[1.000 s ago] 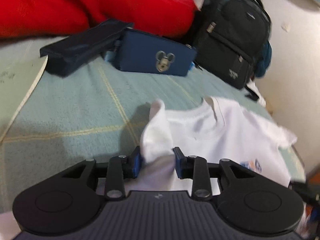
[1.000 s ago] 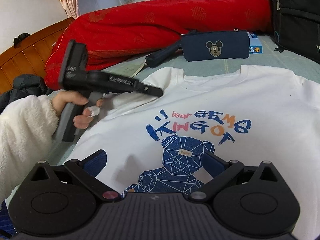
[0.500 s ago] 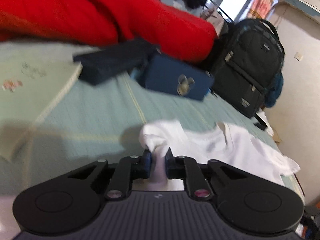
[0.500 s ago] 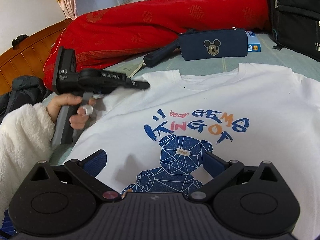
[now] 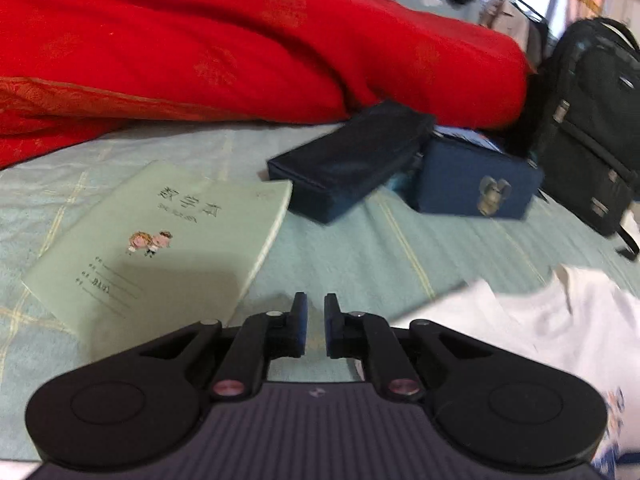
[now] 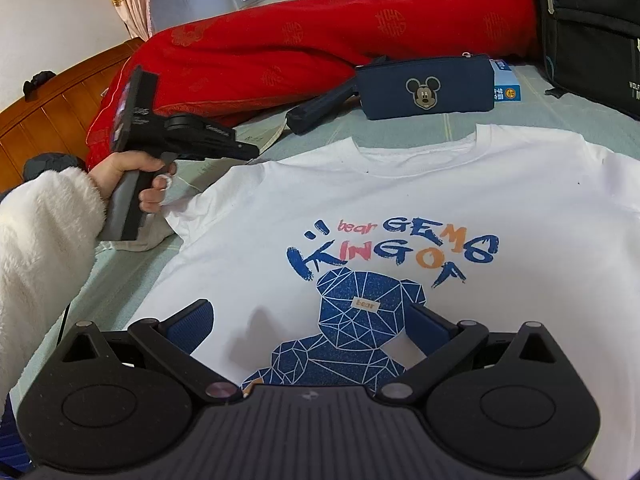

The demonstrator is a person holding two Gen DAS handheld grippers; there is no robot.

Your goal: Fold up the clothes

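A white T-shirt (image 6: pixel 400 200) with a blue bear print lies flat, front up, on the teal bedsheet (image 5: pixel 360 248). In the left wrist view only its edge (image 5: pixel 560 320) shows at the lower right. My left gripper (image 5: pixel 316 300) hangs over the sheet beside a green notebook, jaws almost together with nothing seen between them. In the right wrist view a hand in a fluffy white sleeve holds the left gripper (image 6: pixel 248 150) by the shirt's left shoulder. The shirt's left sleeve (image 6: pixel 176 208) lies bunched under that hand. My right gripper (image 6: pixel 308 312) stands wide open just above the bear print.
A green notebook (image 5: pixel 160 248) lies left of the shirt. Beyond it sit a dark pouch (image 5: pixel 352 160), a navy Mickey Mouse case (image 6: pixel 424 88), a red quilt (image 6: pixel 300 48) and a black backpack (image 6: pixel 592 28). A wooden bed frame (image 6: pixel 52 108) runs along the far left.
The left gripper closed on the shirt's left sleeve, then rose and swung left; the sleeve is no longer between its jaws. The right gripper has not moved.
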